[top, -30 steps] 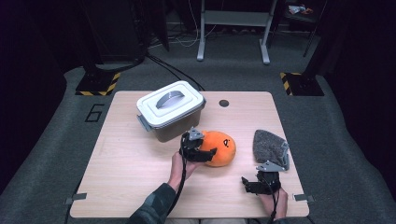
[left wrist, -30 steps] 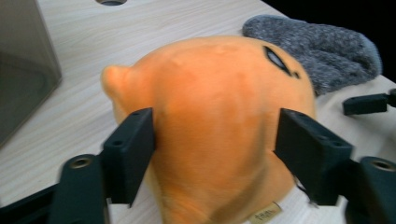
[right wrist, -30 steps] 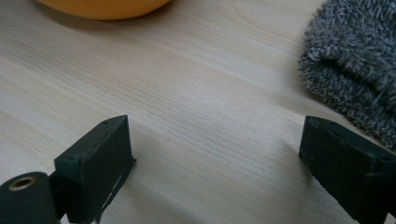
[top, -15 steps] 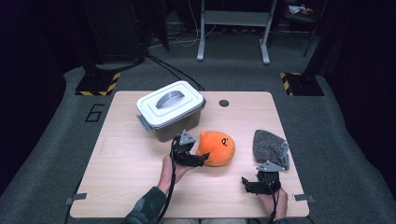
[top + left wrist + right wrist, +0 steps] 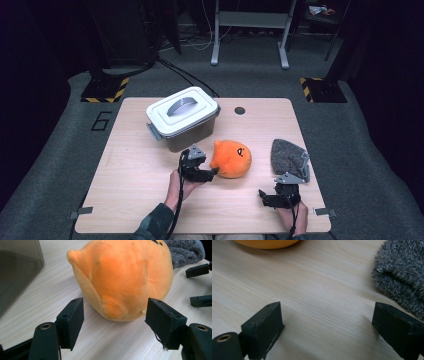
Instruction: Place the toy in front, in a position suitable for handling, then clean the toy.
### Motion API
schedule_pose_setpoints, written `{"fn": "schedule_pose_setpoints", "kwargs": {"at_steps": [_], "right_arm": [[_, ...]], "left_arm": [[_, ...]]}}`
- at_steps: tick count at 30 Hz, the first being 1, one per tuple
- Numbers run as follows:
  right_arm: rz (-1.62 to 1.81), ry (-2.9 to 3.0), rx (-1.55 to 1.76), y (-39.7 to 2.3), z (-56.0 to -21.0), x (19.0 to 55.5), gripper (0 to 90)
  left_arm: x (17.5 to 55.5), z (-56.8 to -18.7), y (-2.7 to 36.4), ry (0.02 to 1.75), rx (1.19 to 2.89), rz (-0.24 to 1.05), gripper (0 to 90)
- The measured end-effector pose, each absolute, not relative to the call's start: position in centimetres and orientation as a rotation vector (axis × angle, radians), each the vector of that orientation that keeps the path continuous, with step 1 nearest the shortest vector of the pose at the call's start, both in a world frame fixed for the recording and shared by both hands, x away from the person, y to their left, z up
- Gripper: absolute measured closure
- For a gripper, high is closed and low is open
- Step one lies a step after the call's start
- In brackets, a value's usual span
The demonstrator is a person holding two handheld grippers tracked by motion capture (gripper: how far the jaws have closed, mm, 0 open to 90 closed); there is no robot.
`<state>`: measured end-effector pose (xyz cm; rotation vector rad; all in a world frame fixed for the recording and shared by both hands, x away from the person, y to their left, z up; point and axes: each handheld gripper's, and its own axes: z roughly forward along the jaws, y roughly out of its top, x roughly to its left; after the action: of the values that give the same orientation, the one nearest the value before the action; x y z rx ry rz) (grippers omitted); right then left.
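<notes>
An orange plush toy (image 5: 231,159) lies on the wooden table (image 5: 130,190), just right of my left gripper (image 5: 212,173). In the left gripper view the plush (image 5: 125,277) sits straight ahead of my left gripper (image 5: 115,312). Its near end reaches between the two black pads (image 5: 73,317), which stand clear of it. These jaws have just been closing and are still open. My right gripper (image 5: 278,193) rests low near the front right of the table. It is open over bare wood (image 5: 327,322), with nothing between its jaws.
A grey lidded plastic box (image 5: 182,117) stands behind the left gripper, and its wall (image 5: 17,270) is close on that side. A grey fuzzy cloth (image 5: 288,156) lies beyond the right gripper (image 5: 402,277). A dark round hole (image 5: 240,110) marks the far table edge.
The left gripper has drawn back toward the person and a little left, off the plush to its near side. The plush and the right gripper have stayed put.
</notes>
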<state>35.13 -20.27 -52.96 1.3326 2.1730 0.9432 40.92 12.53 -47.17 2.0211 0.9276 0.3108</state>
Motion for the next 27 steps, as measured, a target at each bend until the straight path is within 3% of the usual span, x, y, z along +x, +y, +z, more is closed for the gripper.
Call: {"fn": "schedule_pose_setpoints", "kwargs": {"at_steps": [9,10,13,15,19,27], "right_arm": [[0.942,2.177,1.333,-20.28,-52.94,35.13,8.4],[0.943,2.174,1.332,-20.28,-52.95,35.13,8.4],[0.943,2.172,1.333,-20.26,-52.96,35.12,8.4],[0.943,2.173,1.333,-20.27,-52.96,35.13,8.4],[0.942,2.177,1.333,-20.29,-52.94,35.13,8.4],[0.937,2.176,1.335,-20.32,-52.91,35.18,8.6]], "left_arm": [[41.03,-47.88,12.14,0.936,2.052,0.304,53.9],[41.04,-48.01,12.06,0.936,2.054,0.303,60.4],[40.98,-48.08,11.93,0.938,2.056,0.31,63.6],[40.97,-48.09,11.92,0.942,2.056,0.311,70.4],[40.91,-48.1,11.91,0.948,2.049,0.308,76.2],[40.7,-48.12,11.77,0.946,2.032,0.308,78.7]]}}
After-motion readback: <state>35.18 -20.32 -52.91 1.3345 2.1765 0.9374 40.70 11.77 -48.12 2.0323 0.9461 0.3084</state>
